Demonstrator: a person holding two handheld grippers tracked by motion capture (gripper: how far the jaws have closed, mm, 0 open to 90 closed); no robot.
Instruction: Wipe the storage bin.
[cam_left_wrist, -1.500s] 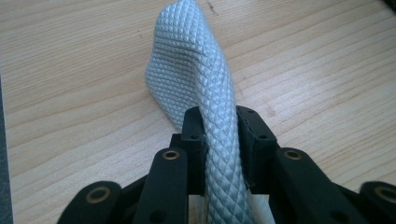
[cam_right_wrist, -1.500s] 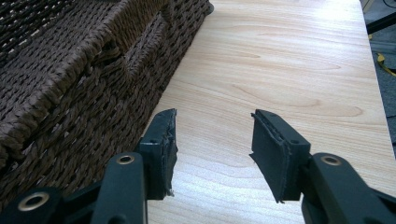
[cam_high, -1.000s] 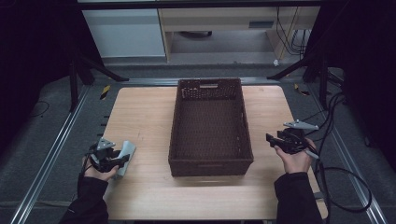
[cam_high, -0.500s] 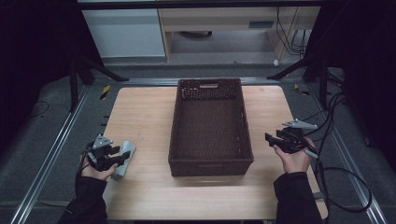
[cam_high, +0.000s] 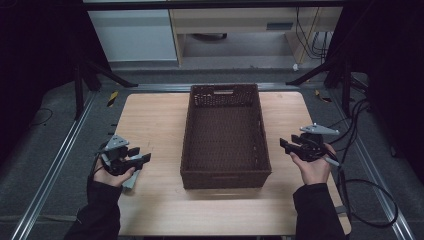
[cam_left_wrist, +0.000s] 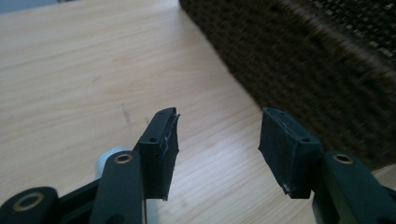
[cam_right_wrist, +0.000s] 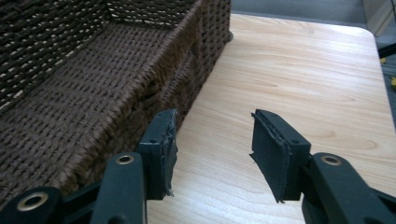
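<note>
High view: basket (cam_high: 226, 172) between both tongs.

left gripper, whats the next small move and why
Probably dip the left gripper down and back onto the pale object lying on the table just beneath it. Its jaws stand open with nothing between them, and the woven basket beside it sits empty.

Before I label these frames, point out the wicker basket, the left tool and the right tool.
wicker basket (cam_high: 225, 179): high view, near wall.
left tool (cam_high: 142, 159): high view, between its fingertips.
right tool (cam_high: 283, 144): high view, between its fingertips.
</note>
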